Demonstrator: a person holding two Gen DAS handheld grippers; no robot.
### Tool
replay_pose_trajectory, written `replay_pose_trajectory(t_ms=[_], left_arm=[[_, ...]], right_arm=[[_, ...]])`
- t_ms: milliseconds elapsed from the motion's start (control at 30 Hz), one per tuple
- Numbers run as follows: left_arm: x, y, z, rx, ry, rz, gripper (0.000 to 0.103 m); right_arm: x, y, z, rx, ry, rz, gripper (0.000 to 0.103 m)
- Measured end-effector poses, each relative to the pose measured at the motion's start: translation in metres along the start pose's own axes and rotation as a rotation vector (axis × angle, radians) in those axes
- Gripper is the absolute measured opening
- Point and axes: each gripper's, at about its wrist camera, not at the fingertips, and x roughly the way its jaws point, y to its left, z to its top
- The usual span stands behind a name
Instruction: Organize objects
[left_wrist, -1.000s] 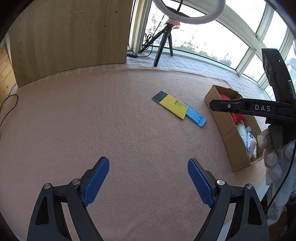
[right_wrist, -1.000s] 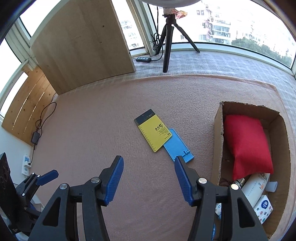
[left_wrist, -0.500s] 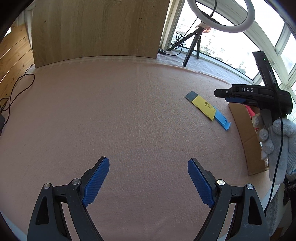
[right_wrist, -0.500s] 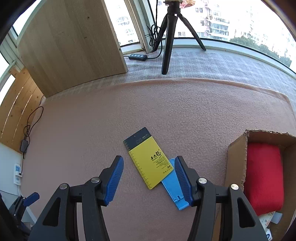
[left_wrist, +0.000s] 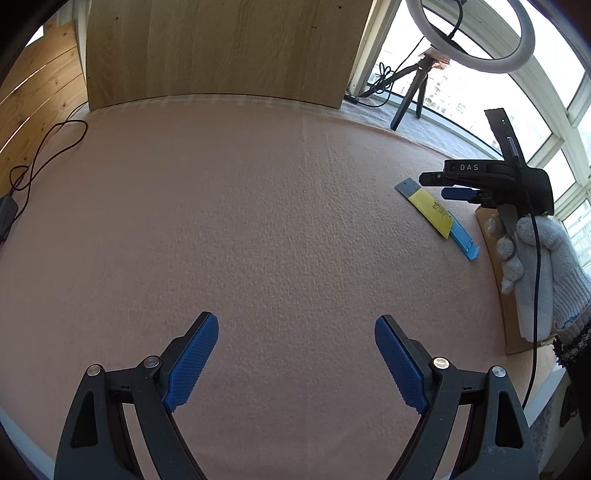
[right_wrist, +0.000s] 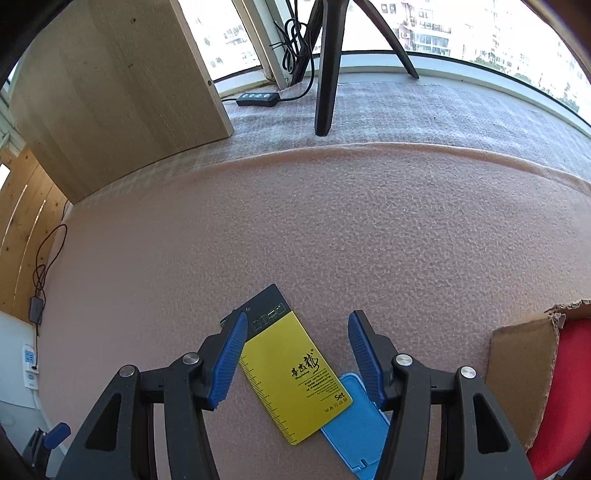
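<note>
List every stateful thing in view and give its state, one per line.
left gripper: open, empty, over bare cloth.
right gripper: open, empty, straddling the yellow card.
yellow card: flat, overlapping the blue stand.
blue stand: flat, partly covered.
cardboard box: open, red cushion inside.
ring light: cannot tell whether lit.

left wrist: low, facing across pink mat (left_wrist: 258, 221); right wrist: close above; shared: yellow card (right_wrist: 291, 376)

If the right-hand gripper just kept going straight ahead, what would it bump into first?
Probably the yellow card lying flat between the open right gripper fingers, partly over a blue holder; height above it is unclear.
</note>
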Motion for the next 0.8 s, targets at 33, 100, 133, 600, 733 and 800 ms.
replay_pose_trajectory(t_ms=[33, 100, 133, 600, 733, 800], left_arm=[[0.000, 0.001, -0.001, -0.004, 0.000, 0.001, 0.089], [-0.001, 0.003, -0.002, -0.011, -0.001, 0.004, 0.089], [-0.002, 0.005, -0.002, -0.015, -0.001, 0.005, 0.089], [-0.005, 0.010, -0.005, -0.036, -0.006, -0.005, 0.089], [-0.005, 0.012, -0.006, -0.034, -0.005, -0.006, 0.089], [-0.006, 0.013, -0.006, -0.035, -0.007, -0.007, 0.089]], right_arm=[[0.003, 0.000, 0.002, 0.001, 0.002, 0.001, 0.053], [0.008, 0.001, 0.005, 0.002, 0.014, 0.010, 0.053], [0.009, 0.003, 0.005, -0.002, 0.020, 0.016, 0.053], [0.013, 0.047, -0.018, -0.142, 0.087, 0.037, 0.053], [0.011, 0.068, -0.035, -0.190, 0.086, 0.021, 0.052], [0.011, 0.082, -0.045, -0.232, 0.085, 0.008, 0.052]])
